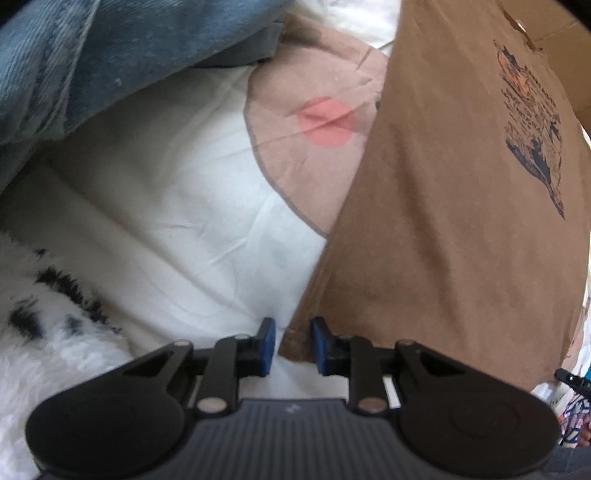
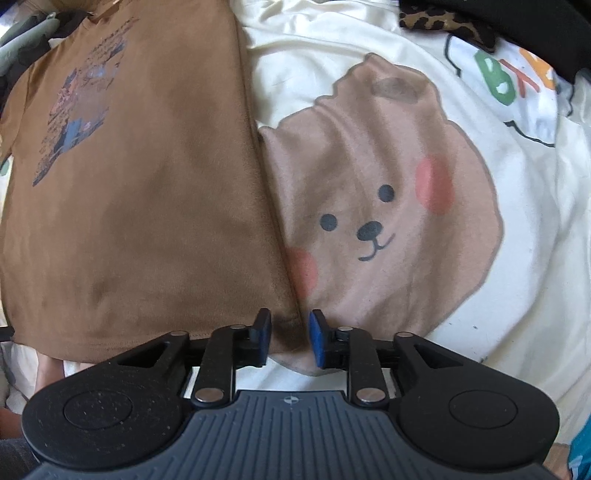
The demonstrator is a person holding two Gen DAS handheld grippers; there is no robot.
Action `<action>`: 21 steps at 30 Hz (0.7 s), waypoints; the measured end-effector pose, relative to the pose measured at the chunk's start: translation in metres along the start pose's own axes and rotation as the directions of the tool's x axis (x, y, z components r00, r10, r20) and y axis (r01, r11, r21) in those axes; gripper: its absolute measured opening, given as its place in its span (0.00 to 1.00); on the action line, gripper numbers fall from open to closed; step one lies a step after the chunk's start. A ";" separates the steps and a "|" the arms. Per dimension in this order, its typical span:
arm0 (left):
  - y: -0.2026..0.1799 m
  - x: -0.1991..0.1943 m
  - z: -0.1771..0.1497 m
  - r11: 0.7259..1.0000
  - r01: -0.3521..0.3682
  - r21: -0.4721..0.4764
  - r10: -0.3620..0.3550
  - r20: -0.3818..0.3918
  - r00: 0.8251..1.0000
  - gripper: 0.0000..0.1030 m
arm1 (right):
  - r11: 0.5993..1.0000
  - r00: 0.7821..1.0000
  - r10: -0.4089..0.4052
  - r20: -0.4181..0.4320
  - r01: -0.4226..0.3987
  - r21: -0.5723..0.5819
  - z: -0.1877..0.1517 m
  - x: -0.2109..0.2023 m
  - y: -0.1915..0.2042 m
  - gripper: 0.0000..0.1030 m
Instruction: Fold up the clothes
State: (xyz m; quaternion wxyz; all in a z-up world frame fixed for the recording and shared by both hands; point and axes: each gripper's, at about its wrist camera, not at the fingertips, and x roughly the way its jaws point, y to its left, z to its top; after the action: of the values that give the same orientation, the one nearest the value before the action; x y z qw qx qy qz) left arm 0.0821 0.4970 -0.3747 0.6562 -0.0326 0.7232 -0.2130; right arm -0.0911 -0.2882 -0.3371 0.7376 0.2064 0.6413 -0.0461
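On a white bedsheet [image 2: 491, 236] printed with a big cartoon bear face [image 2: 373, 206], a brown T-shirt [image 2: 147, 221] lies spread flat, its dark blue chest print facing up. I hold a gripper in each hand, both pointing steeply down at the shirt's bottom hem.

My left gripper [image 1: 293, 347] sits over one lower corner of the shirt. Its blue-padded jaws stand a little apart, with the hem corner lying in the gap between them, but the pads do not press on the cloth. My right gripper [image 2: 290, 341] is at the other lower corner, its jaws likewise a little apart, with the shirt's edge just inside the gap and nothing pinched.

Beyond the shirt, from the left gripper's camera, I see a heap of blue denim [image 1: 92, 62] near the top and a fluffy white fabric with black flecks [image 1: 48, 317] at the lower left. A leopard-print cloth [image 2: 443, 22] lies at the far edge in the right gripper's camera.

I judge the shirt to be light, soft and limp cotton: it will sag and crease when lifted and will not hold a shape. The firmest hold is likely the stitched hem at each corner, pinching only the shirt so the sheet beneath does not come along.
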 end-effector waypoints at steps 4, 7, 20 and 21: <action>0.024 -0.004 -0.012 1.000 -0.003 0.003 0.003 0.024 1.000 0.24 | 1.000 1.000 -0.001 -0.005 0.000 -0.021 0.001 0.012 0.002 0.32; 0.043 -0.008 -0.023 1.000 -0.005 -0.004 0.005 0.049 0.999 0.23 | 0.999 1.000 -0.010 0.005 0.010 -0.040 -0.001 0.018 0.004 0.32; 0.135 -0.084 -0.061 1.000 -0.005 -0.013 0.006 0.045 0.999 0.05 | 0.999 1.000 0.009 -0.008 -0.009 -0.048 0.006 -0.023 0.011 0.05; 0.142 -0.096 -0.064 1.000 0.006 -0.019 -0.005 0.052 0.999 0.05 | 0.999 1.000 0.012 0.000 -0.012 -0.044 0.007 -0.031 0.011 0.05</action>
State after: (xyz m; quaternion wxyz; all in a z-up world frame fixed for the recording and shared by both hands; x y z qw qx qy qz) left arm 0.0661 0.6743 -0.3321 0.6737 -0.0461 0.7079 -0.2070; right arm -0.0867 -0.2867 -0.3041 0.7422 0.1939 0.6409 -0.0273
